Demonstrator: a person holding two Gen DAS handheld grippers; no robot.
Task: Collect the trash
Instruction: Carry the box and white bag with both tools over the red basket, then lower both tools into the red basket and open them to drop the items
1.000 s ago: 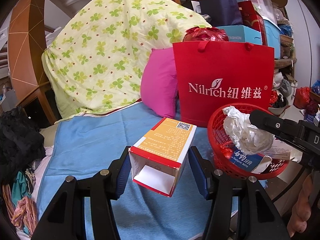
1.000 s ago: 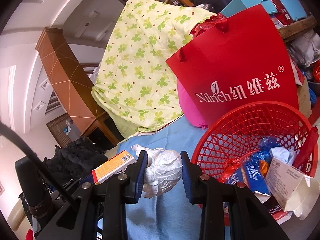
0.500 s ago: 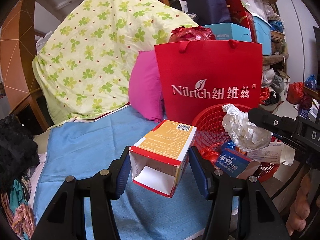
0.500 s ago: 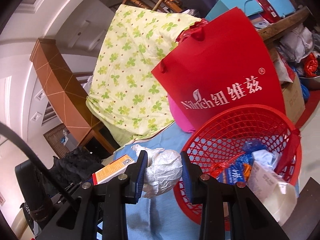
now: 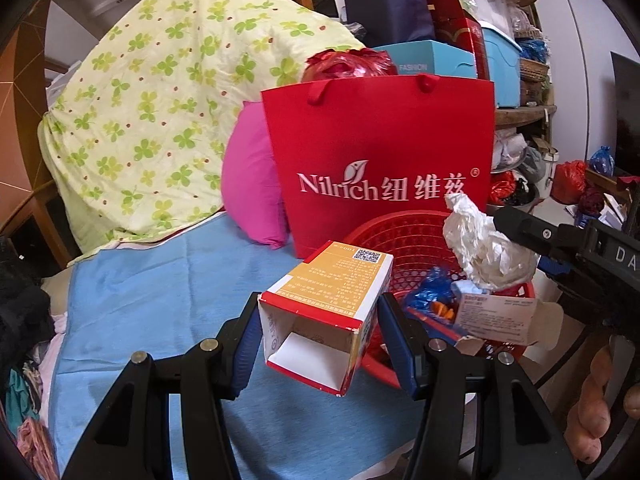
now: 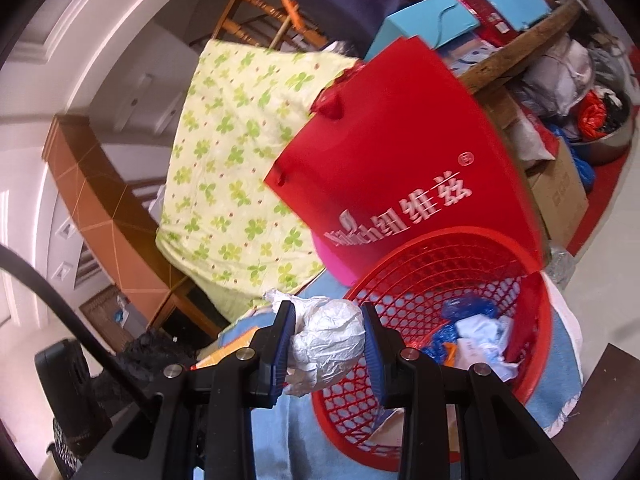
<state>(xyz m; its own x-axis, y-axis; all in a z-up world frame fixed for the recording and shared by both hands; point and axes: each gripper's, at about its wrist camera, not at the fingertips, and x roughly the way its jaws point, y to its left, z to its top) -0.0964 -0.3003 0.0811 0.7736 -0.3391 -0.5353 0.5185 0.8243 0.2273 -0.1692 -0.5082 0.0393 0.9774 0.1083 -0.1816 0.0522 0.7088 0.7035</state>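
A crumpled wad is clamped in the right gripper, held at the basket's near-left rim. An open carton is clamped in the left gripper, left of the basket; the right is judged nearer.

A lived-in home, most likely a cluttered bedroom — a bed with a blue sheet, a clover-print quilt and a pink pillow. Behind stand stacked storage boxes and a red gift bag.
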